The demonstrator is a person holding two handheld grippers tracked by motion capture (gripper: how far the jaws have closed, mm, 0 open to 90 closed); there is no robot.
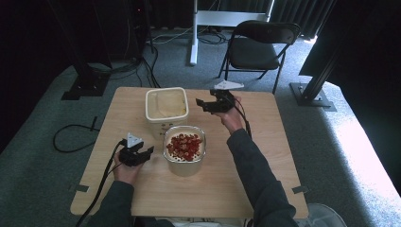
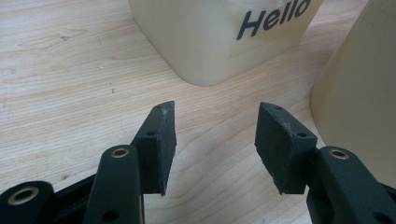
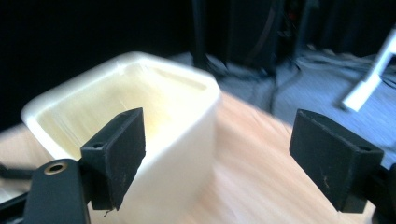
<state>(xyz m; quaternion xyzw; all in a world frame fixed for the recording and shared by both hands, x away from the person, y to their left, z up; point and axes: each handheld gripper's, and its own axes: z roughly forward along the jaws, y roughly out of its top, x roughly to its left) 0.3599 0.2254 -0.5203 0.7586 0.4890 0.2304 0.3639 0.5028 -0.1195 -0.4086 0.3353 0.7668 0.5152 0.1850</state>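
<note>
We hold both grippers released and empty, the left gripper (image 1: 137,155) low at centre-left beside the berry tub (image 1: 184,149), the right gripper (image 1: 213,104) raised toward the empty tub (image 1: 166,107) at upper centre, seemingly to grasp it.

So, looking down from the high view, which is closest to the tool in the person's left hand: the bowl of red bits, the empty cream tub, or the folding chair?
From the left tool, nearest first:
1. Bowl of red pieces, just to its right on the table.
2. Empty cream tub, farther back, beyond the bowl.
3. Folding chair, on the floor past the table's far edge, to the right.
</note>
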